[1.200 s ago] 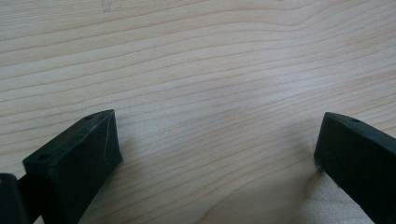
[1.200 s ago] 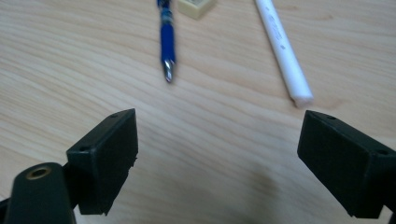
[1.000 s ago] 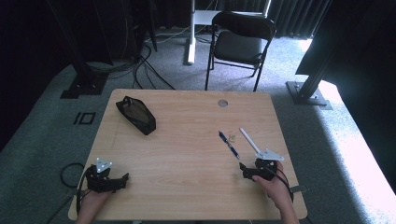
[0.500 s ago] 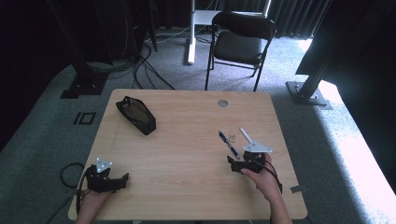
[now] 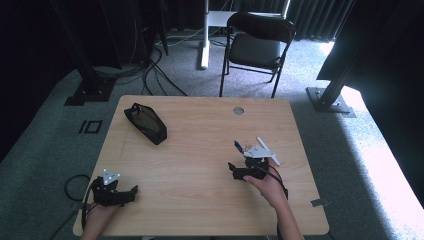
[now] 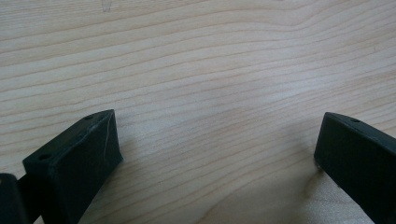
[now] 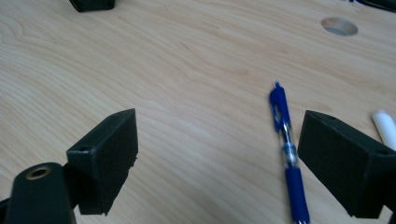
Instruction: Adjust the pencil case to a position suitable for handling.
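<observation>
I have the right gripper spread wide over the pale wooden table, gripping nothing; the blue plastic pen lies between its jaws, just beside the right one. My left gripper, also wide, is well apart from that pen, over bare wood.

Your blue pen lies flat on the surface, clear barrel midway, just beside a white marker.

pen between right tool jaws, marker beside
</observation>
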Motion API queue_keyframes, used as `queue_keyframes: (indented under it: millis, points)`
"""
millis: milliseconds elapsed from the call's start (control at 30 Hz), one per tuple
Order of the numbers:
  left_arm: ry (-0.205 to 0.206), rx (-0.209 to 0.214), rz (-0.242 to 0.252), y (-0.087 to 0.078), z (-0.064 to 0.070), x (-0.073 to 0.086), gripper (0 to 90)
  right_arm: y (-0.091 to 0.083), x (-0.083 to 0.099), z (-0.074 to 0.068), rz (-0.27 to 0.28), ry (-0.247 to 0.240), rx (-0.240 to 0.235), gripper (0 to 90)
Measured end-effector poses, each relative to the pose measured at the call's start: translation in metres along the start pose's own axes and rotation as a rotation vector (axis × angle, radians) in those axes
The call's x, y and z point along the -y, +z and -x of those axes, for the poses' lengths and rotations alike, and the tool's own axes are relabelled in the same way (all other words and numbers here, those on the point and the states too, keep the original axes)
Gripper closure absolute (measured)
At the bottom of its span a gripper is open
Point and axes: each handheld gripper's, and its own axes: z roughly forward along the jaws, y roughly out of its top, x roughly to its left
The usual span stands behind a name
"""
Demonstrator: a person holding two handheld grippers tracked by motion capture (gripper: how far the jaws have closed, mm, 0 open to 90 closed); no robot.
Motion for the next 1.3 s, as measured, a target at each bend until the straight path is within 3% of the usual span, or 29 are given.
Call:
queue_keyframes:
  millis: [433,900,1300]
  points:
    - [0.000,0.000,-0.001,0.000,0.000,0.000,0.5,0.021,-0.028,-0.026,0.026,-0.036,-0.054,12.1]
    - [0.009,0.006,-0.001,-0.001,-0.001,0.001,0.6,0.045,-0.052,-0.051,0.034,-0.073,-0.076,12.1]
    - [0.009,0.006,-0.001,-0.001,-0.001,0.001,0.6,0.071,-0.070,-0.076,0.051,-0.073,-0.124,12.1]
